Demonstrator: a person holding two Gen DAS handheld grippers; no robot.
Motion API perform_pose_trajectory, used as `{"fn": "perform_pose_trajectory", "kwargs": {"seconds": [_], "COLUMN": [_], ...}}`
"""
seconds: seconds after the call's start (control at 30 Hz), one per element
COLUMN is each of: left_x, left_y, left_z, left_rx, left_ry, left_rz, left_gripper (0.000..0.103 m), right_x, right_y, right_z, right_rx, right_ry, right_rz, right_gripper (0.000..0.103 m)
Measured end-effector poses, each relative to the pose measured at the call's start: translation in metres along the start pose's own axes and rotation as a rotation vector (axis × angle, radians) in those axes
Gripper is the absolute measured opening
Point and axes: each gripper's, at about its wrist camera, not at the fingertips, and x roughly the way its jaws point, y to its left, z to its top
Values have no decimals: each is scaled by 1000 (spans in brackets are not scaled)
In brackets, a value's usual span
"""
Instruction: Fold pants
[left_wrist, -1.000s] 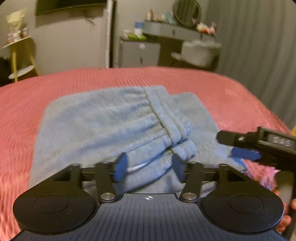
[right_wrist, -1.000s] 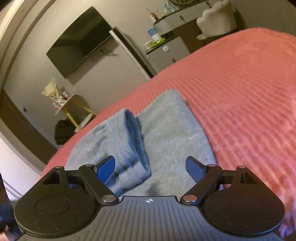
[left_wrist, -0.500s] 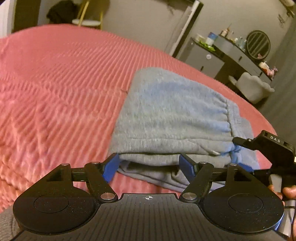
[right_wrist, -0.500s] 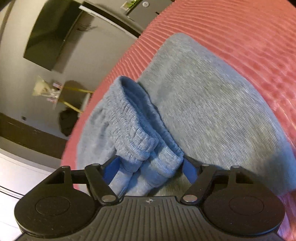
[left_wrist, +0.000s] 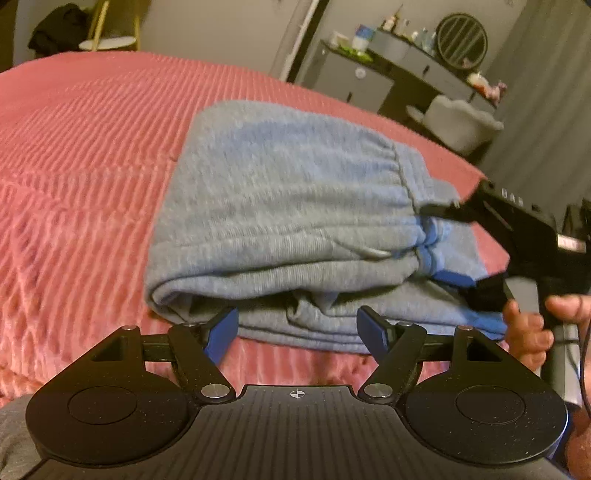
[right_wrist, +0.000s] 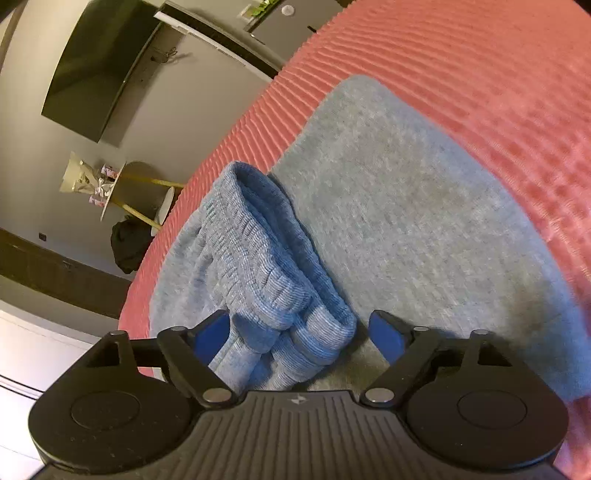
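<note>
The left hand-held gripper (left_wrist: 297, 330) is hovering with its blue pads (left_wrist: 221, 334) spread wide, just in front of the near folded edge of the grey-blue sweatpants (left_wrist: 288, 206) and gripping nothing. The right hand-held gripper (right_wrist: 300, 336) is also standing spread — its pads (right_wrist: 386, 336) are sitting on either side of the bunched, ribbed waistband (right_wrist: 280, 291), with a clear gap on the right side, so it is not pinching the cloth. From the left wrist view, that same right hand-held gripper (left_wrist: 443, 243) is reaching in from the right at the gathered waistband end (left_wrist: 424, 240), with the person's fingers (left_wrist: 524, 332) wrapping its handle.

The sweatpants are lying folded into a thick stack on the bed's red ribbed bedspread (left_wrist: 81, 147), the waistband layer resting on top of the flat leg fabric (right_wrist: 424, 206). Farther off, a grey dresser (left_wrist: 354, 81) with a round mirror (left_wrist: 461, 40) is standing against the wall, a wall-mounted television (right_wrist: 99, 70) is hanging on the left, and a small gold-legged side table (right_wrist: 144, 206) is sitting near it.
</note>
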Motion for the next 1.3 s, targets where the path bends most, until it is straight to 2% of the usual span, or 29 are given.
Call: {"fn": "perform_pose_trajectory", "kwargs": {"seconds": [0.07,0.1,0.13,0.23,0.3,0.4,0.43,0.47,0.57,0.77,0.87,0.93,1.0,1.07,1.17,1.3], "left_x": [2,2,2,5,6,10,10,11,12,13,15,18,18,14,6,-3], "left_y": [-2,-2,-3,-3,-1,-1,-1,-1,-5,-15,-15,-12,-7,2,18,28], "left_z": [0,-1,-1,-3,-3,-2,-2,-2,-3,1,3,4,5,6,7,8], "left_rx": [3,6,6,-17,-39,-56,-58,-58,-48,-24,-34,-45,-72,-122,-216,-245], "left_ry": [3,5,7,8,8,13,11,7,-6,-76,-92,-82,-85,-91,-94,-116], "left_rz": [-2,-1,0,-1,-2,3,7,16,54,78,101,107,136,146,96,73], "left_gripper": [76,76,76,76,76,76,75,75,74,67,46,17,3,3,3,3], "right_x": [11,12,15,17,20,30,31,32,22,-38,-65,-81,-90,-95,-100,-101], "right_y": [3,6,10,2,-7,-11,-6,2,40,87,102,105,103,98,83,46], "right_z": [0,1,1,2,1,-2,-2,-4,-10,-14,-14,-11,-9,-7,-4,-3], "right_rx": [8,-1,-14,42,84,148,139,113,-39,-113,-171,-179,-179,-177,-149,-101], "right_ry": [30,36,47,89,97,121,122,118,58,-48,-94,-120,-144,-169,-184,-149], "right_rz": [38,36,44,141,158,188,175,156,99,299,344,369,381,365,311,233], "right_gripper": [85,78,47,45,57,63,62,44,39,37,37,37,37,37,37,37]}}
